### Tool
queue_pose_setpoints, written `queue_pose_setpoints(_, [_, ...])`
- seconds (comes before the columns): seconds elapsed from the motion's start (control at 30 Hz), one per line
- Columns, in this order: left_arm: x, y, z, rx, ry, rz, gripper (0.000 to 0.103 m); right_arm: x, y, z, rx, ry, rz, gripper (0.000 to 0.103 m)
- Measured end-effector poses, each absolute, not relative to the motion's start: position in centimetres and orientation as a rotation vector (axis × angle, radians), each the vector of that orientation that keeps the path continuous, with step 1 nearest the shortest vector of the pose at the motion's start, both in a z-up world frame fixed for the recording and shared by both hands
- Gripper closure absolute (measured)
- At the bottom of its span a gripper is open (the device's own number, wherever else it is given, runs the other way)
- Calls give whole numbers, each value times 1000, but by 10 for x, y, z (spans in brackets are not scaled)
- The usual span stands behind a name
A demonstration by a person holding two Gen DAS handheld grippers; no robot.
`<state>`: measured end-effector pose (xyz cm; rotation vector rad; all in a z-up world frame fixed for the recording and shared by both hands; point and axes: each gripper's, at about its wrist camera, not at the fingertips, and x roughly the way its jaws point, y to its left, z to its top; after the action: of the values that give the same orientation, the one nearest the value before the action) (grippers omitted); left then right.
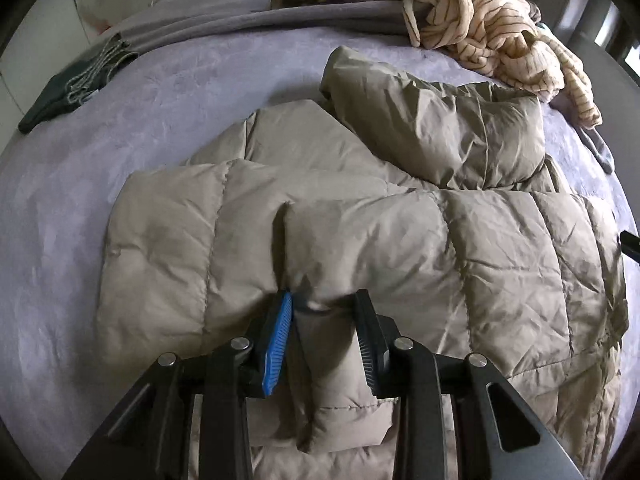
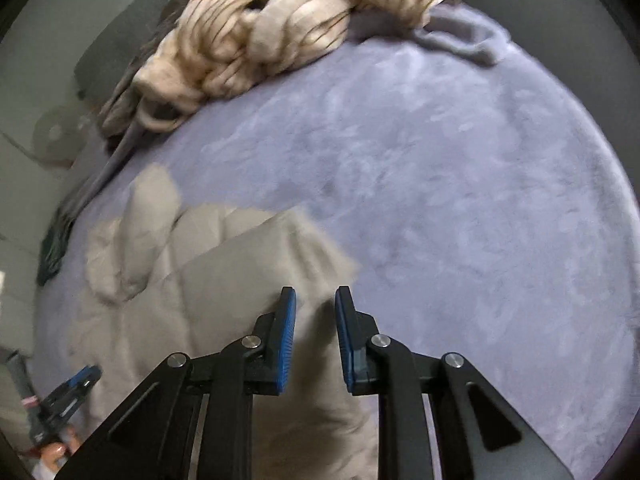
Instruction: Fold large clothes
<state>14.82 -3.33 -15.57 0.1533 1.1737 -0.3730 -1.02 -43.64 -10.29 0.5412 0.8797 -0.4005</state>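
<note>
The beige quilted puffer jacket [image 1: 360,232], soft, light and slippery, wants gripping at its hem; left tool [image 1: 324,300] and right tool [image 2: 315,294] stand part-open astride folds, gripping nothing.

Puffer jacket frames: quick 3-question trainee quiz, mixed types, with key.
1. True or false: the khaki puffer jacket hangs from a hanger.
2. Multiple choice: the cream striped garment lies A) bunched at the far side of the bed, beyond the jacket; B) flat under the jacket; C) on the floor.
3. Fill in: in the left wrist view a fold of jacket fabric stands between the fingers of the left tongs, and the bed cover under the jacket is ____ in colour.

Key
1. False: it lies on the bed, partly folded.
2. A
3. Lavender (purple-grey).
</note>
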Motion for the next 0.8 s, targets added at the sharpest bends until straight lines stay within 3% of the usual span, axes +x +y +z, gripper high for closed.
queue_pose_setpoints(0.03, [149, -34, -156, 161, 1172, -374, 69, -15, -440, -103, 552, 876, -395, 55])
queue_pose_setpoints(0.1, [150, -36, -158, 173, 1171, -374, 69, -15, -450, -111, 616, 890, -348, 49])
queue_pose_setpoints(0.13, [151, -38, -159, 178, 1170, -372, 69, -12, -454, -118, 669, 911, -300, 52])
queue_pose_setpoints(0.17, [152, -41, -160, 182, 1168, -369, 69, -8, -457, -124, 717, 928, -262, 68])
queue_pose_setpoints(0.23, [153, -46, -164, 188, 1165, -373, 69, -1, -458, -134, 739, 950, -247, 79])
queue_pose_setpoints(0.43, [150, -58, -181, 231, 1151, -387, 68, 7, -469, -169, 674, 992, -328, 82])
queue_pose_setpoints(0.8, [122, -28, -141, 183, 1100, -400, 68, -55, -416, -114, 480, 938, -371, 80])
